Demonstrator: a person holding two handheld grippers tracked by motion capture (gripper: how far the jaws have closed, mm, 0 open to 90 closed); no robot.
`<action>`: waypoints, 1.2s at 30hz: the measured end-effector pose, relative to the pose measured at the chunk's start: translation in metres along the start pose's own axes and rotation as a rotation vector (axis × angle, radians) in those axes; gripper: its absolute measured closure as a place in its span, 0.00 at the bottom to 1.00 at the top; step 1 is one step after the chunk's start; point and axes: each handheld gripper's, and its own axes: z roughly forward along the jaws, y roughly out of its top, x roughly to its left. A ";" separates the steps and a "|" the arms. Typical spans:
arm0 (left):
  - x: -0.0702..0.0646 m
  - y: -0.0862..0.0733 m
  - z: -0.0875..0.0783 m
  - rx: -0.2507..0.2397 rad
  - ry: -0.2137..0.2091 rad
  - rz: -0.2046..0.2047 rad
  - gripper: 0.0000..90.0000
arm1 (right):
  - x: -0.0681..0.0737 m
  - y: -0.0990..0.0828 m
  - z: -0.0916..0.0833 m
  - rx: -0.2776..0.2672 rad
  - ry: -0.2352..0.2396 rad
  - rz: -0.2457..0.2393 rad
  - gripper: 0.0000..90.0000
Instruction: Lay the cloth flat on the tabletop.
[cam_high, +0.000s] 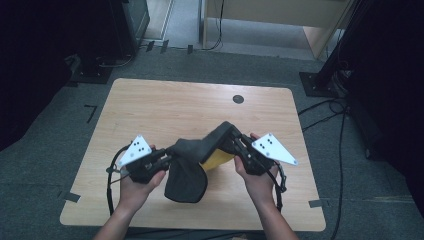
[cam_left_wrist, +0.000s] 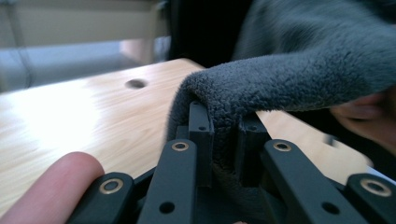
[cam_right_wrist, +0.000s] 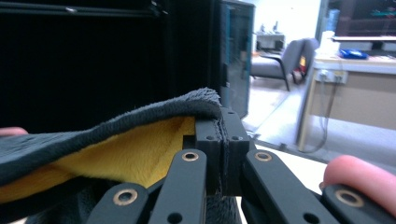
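Both grippers clamp 1 grey fleece cloth with a yellow underside: left gripper and right gripper hold it lifted above the table's near edge.

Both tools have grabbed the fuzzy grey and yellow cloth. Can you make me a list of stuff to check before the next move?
1. Left tool pinching the cloth: ok, grey fleece is squeezed between its jaws.
2. Right tool pinching the cloth: ok, jaws are shut on a thin edge, yellow side facing in.
3. Cloth lifted off the table: cannot tell, the low end hangs down close to the wood.
4. Cloth spread flat between the tools: not ok, it sags and bunches in the middle.
5. Room on the table to lay it down: ok, the wood around it is bare.
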 end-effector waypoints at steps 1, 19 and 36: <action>0.015 0.000 0.009 0.020 0.035 -0.051 0.90 | 0.000 0.000 0.000 0.000 0.000 0.000 0.99; 0.075 -0.062 0.042 0.167 0.272 -0.183 0.53 | -0.061 -0.085 0.089 0.411 -0.006 0.095 0.67; 0.011 -0.103 0.069 0.355 0.282 0.056 0.26 | -0.028 -0.142 0.067 0.552 0.156 0.102 0.46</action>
